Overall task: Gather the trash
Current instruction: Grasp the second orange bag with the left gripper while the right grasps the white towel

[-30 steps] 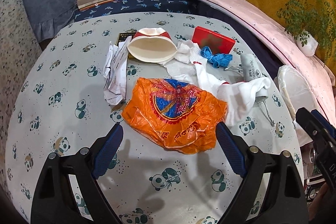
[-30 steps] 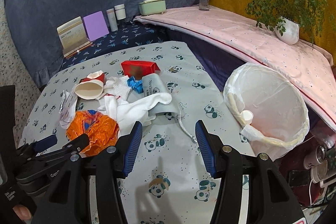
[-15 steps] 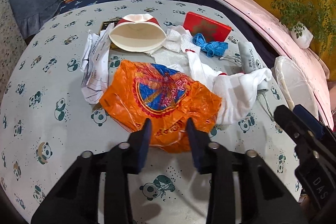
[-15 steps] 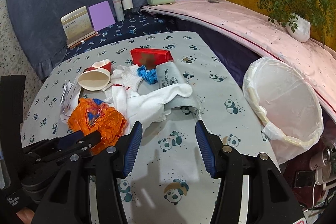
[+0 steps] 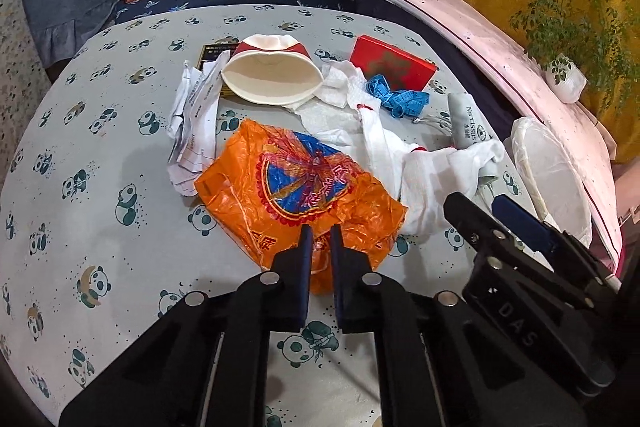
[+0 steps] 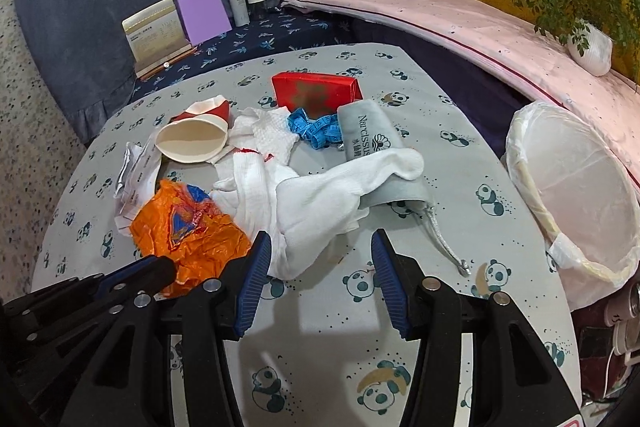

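Observation:
A crumpled orange plastic bag (image 5: 296, 187) lies on the panda-print table (image 5: 100, 227); it also shows in the right wrist view (image 6: 192, 231). My left gripper (image 5: 319, 241) is shut on the bag's near edge. My right gripper (image 6: 320, 251) is open and empty, just in front of a white sock (image 6: 320, 195). Crumpled paper (image 5: 192, 131), a squashed paper cup (image 5: 272, 79) and a white tissue (image 5: 340, 87) lie behind the bag. A bin lined with a white bag (image 6: 576, 195) stands off the table's right edge.
A red box (image 5: 392, 67), a blue tape measure (image 5: 396, 99) and a grey Narcissus pouch (image 6: 372, 143) lie among the trash. Books, bottles, a green box and a vase stand on the far ledge. A potted plant (image 6: 592, 43) sits at right.
My left gripper moved forward and closed from wide open onto the orange bag's near edge. My right gripper moved left and closer to the sock, still open.

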Available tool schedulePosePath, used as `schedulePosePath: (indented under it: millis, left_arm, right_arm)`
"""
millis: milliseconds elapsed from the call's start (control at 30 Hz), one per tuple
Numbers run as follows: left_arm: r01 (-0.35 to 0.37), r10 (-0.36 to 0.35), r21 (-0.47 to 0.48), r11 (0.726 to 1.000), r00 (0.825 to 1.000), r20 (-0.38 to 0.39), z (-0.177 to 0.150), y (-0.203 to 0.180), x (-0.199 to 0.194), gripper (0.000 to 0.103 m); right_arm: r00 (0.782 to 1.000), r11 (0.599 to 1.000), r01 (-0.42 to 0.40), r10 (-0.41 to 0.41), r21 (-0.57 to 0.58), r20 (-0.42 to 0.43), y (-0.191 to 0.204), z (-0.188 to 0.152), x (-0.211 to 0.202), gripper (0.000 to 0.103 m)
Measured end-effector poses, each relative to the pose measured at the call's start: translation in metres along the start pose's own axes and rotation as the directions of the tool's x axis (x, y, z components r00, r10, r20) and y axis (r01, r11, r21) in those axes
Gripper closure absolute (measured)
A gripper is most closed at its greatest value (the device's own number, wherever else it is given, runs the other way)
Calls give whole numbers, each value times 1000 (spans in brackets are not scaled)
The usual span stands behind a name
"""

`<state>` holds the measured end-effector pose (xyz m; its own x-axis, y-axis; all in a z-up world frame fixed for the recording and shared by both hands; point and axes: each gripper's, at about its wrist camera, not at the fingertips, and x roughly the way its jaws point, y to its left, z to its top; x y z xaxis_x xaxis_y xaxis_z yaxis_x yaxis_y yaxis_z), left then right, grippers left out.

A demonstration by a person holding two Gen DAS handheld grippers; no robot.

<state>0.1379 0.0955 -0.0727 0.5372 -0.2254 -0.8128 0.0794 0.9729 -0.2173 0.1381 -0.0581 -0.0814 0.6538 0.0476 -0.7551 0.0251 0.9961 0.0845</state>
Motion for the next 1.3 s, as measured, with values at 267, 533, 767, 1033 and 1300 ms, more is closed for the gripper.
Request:
schedulePosePath:
  millis: [267,533,767,1033,1300]
  left_arm:
    - [-3,3,2,1000,1000,1,0,2,-2,95]
    - [-5,5,-16,1000,1000,2,-4,2,-4,46]
    - [-16,16,-11,1000,1000,-19,-3,-2,12,49]
    - [-11,11,17,1000,1000,-26,-5,-7,12,87]
    - [19,-20,15,1000,999,46,4,-14,-24,89]
  right_arm:
    - [999,1000,-17,17,-13,-27,0,0,9,95]
    - [999,1000,-28,28,5,42,-10,7,-21,97]
    - [994,999,-24,18,49,109,-30,16,-53,97]
    - [990,998,-26,17,65,137,-43,17,-70,97]
    - [983,997,-37,24,68,182,-47,18,-89,97]
